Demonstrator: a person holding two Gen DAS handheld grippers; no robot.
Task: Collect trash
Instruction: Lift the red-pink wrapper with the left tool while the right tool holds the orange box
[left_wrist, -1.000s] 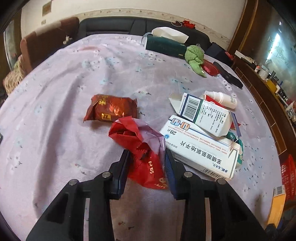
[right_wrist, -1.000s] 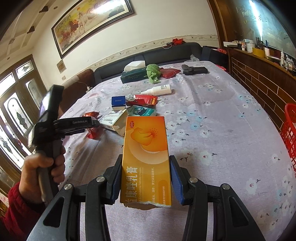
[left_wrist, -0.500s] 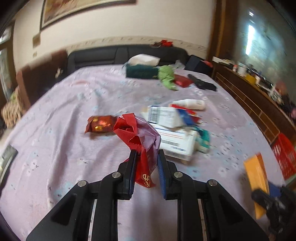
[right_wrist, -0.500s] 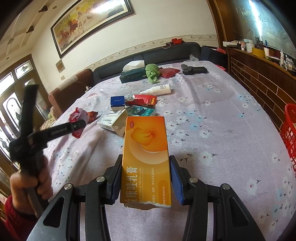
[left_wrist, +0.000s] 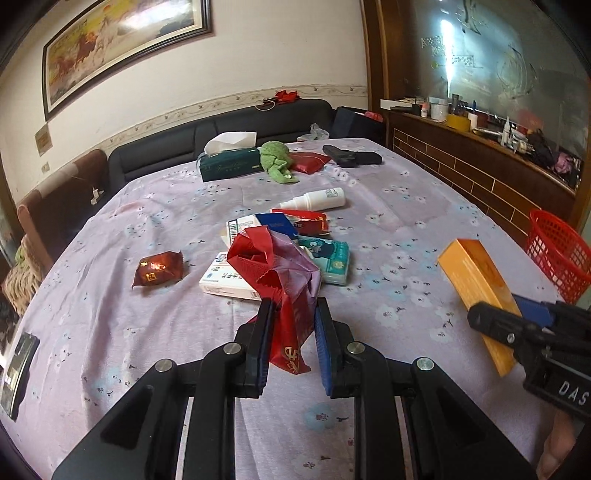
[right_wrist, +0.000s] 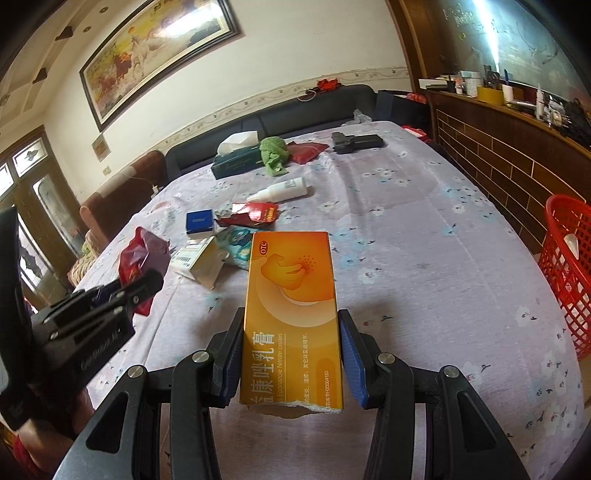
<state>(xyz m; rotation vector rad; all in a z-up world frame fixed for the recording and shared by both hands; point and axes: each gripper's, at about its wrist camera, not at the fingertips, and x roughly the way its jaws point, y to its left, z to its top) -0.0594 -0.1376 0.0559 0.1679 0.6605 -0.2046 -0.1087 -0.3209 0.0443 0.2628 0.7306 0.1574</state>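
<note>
Item: crumpled red foil-and-purple plastic wrapper, pinched in the left hand-held gripper; the jaws stood narrow and clamped on its lower tail, the crumpled upper part standing free above the tips, lifted clear of the cloth.

Item: long orange cardboard medicine box, clamped across its width in the right hand-held gripper; its long axis ran away from the camera along the fingers, its torn end nearest.

Governing relation: the red plastic mesh basket stood off the right edge of the surface, toward the far right of both grippers; the right hand-held gripper was the nearer to it, the left lay well apart with the orange box between; judged the likely destination, so the coming move would run rightward for both.

Remaining litter, centre: dark red foil sachet, alone on the left; a white flat carton, a teal printed packet, a blue-and-white small box and a torn red packet, clustered and touching; white plastic bottle on its side just beyond.

Surface: lilac flowered cloth over a desk; at the far end a dark green tissue box and a green rag.

Room: dark sofa behind; framed horse painting on the left wall; brick-faced counter on the right.
</note>
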